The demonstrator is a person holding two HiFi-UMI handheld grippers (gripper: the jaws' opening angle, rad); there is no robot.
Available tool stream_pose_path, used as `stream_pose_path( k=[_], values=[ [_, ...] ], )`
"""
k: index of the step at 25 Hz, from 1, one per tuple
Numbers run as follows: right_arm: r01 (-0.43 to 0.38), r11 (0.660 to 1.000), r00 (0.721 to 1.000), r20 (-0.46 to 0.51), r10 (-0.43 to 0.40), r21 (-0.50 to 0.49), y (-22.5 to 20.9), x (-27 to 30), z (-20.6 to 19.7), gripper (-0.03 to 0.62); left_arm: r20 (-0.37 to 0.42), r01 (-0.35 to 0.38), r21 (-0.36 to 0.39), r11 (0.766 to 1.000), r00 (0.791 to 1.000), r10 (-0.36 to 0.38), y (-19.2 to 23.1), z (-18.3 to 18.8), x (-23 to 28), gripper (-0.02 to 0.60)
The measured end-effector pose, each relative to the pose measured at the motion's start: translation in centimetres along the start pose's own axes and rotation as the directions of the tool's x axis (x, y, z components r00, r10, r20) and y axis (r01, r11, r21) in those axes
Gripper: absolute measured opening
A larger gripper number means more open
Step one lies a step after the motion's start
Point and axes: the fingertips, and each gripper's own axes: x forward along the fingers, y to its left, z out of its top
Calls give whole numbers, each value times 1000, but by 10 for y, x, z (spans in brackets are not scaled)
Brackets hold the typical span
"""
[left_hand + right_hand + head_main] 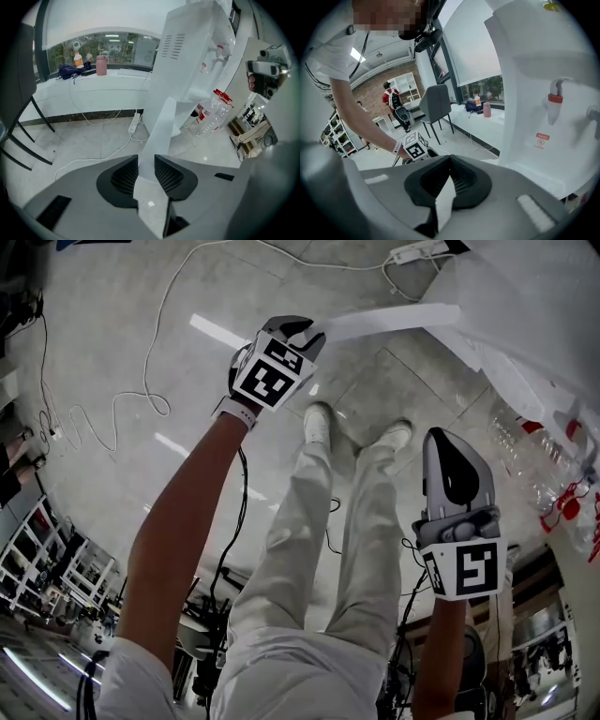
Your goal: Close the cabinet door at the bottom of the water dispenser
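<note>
Item: left gripper (pixel 146 159), jaws narrow, ribbed pads (pixel 123 177) closed on the free edge of the cabinet door (pixel 161 126). In the left gripper view I read the white panel filling the whole gap between the pads, so I list it as held, not merely straddled. Outward from the fingers: the door is a thin, flat white panel, seen edge-on. Its long axis runs straight away from the grip to the far end, where it meets the lower body of the water dispenser (pixel 197 51); I take that far end to be the hinge side. The panel stands open, swung well out over the pale tiled floor (pixel 93 140). Right of the panel, at the foot of the dispenser, lies the open compartment, with clear plastic bottles (pixel 213 115) showing in it. Governing relation, as I judge it: the opening lies to the right of the held edge, so the closing move is an arc to the right about the far hinge, carrying the edge round to the dispenser front. Hand nearer: the left, already on the door. Item: right gripper (pixel 450 161), jaws together with nothing between them, held nearer the body and apart from the door, with the dispenser's taps to its right in its own view. From the head view it also sits on the side the door should swing toward, so I would keep it out of the door's path. Status: door not yet closed.
</note>
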Motion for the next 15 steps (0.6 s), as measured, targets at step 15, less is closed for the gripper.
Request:
stream_pose_path(
  k=[15],
  values=[
    [33,999,999,22,-34,20,-1,-18,-6,11,-9,-5,5,1000,1000,5,-26,-15,-2,103]
  ],
)
